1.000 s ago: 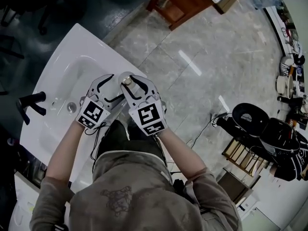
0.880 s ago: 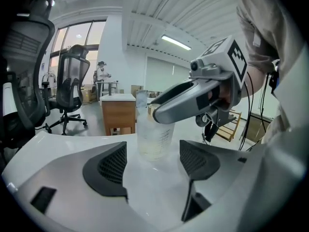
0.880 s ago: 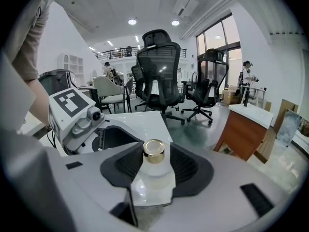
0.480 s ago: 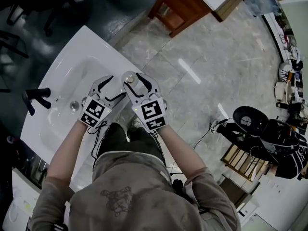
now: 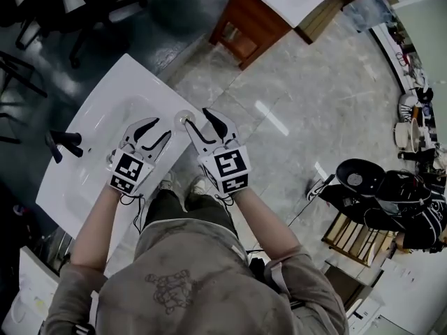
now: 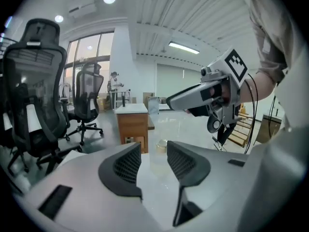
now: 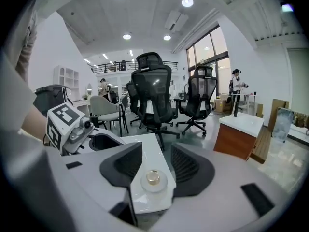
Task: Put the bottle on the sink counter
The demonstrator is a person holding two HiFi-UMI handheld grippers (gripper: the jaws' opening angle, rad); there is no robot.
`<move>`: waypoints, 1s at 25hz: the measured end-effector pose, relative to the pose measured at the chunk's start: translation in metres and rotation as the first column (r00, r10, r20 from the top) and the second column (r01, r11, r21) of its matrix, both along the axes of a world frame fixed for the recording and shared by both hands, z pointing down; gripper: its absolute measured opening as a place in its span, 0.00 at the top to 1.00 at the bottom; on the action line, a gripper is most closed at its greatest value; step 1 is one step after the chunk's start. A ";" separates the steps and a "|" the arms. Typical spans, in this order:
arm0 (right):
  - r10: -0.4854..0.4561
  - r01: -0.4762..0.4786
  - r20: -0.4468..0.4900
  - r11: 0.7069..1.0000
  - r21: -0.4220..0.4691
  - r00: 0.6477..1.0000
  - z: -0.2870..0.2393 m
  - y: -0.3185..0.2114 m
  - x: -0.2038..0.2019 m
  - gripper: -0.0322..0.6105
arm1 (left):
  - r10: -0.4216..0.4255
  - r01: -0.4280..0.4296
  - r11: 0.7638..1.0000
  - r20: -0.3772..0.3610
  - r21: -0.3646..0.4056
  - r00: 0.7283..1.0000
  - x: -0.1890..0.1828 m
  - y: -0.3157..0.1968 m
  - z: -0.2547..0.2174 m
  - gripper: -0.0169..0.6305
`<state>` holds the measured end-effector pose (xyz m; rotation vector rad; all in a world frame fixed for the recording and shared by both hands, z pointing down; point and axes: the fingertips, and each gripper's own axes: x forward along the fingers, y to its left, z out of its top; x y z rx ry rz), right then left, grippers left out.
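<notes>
The bottle stands straight up on the near corner of the white sink counter. Its long way goes up and down, and its small round cap points up. It is clear, and I cannot tell if anything is inside it. There is one bottle. There are two tongs, one in each hand. The left gripper is over the sink counter, just beside the bottle, and its jaws are closing. In the left gripper view the bottle shows in the gap past its tips, but the pads do not press on it. The right gripper has its jaws wide apart. In the right gripper view the bottle stands between them, seen from above, and they do not squeeze it. The sink counter has one bowl sunk into it, with one black tap at its far side. Past the sink counter, on the floor, stands one brown wooden cabinet with a white top.
</notes>
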<state>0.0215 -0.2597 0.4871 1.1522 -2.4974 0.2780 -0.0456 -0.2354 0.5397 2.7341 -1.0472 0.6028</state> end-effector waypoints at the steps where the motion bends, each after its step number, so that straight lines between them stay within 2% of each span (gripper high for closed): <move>1: 0.011 -0.011 0.012 1.000 0.007 1.000 -0.007 0.000 0.002 0.66 | -0.014 0.014 1.000 -0.003 0.025 1.000 -0.003 -0.001 -0.009 0.72; 5: 0.039 -0.041 0.050 0.998 0.052 0.998 -0.040 0.009 0.008 0.74 | -0.060 0.063 0.996 -0.048 0.068 0.997 -0.011 0.005 -0.045 0.82; 9: 0.046 -0.054 0.076 0.992 0.111 0.996 -0.077 0.020 0.016 0.78 | -0.060 0.062 0.990 -0.017 0.127 0.998 -0.006 0.012 -0.083 0.88; 12: 0.042 -0.055 0.093 0.987 0.150 0.995 -0.102 0.023 0.019 0.81 | -0.070 0.074 0.985 -0.027 0.156 0.997 -0.002 0.008 -0.114 0.91; 16: 0.032 -0.057 0.117 0.974 0.219 0.993 -0.138 0.036 0.019 0.84 | -0.131 0.143 0.961 -0.065 0.236 0.989 -0.010 0.011 -0.158 0.93; 20: 0.012 -0.052 0.142 0.958 0.284 0.990 -0.179 0.045 0.019 0.85 | -0.166 0.185 0.945 -0.090 0.270 0.982 -0.016 0.016 -0.196 0.93; 25: -0.033 -0.020 0.139 0.932 0.362 0.990 -0.219 0.068 0.018 0.88 | -0.186 0.211 0.906 -0.104 0.367 0.977 -0.021 0.031 -0.238 0.93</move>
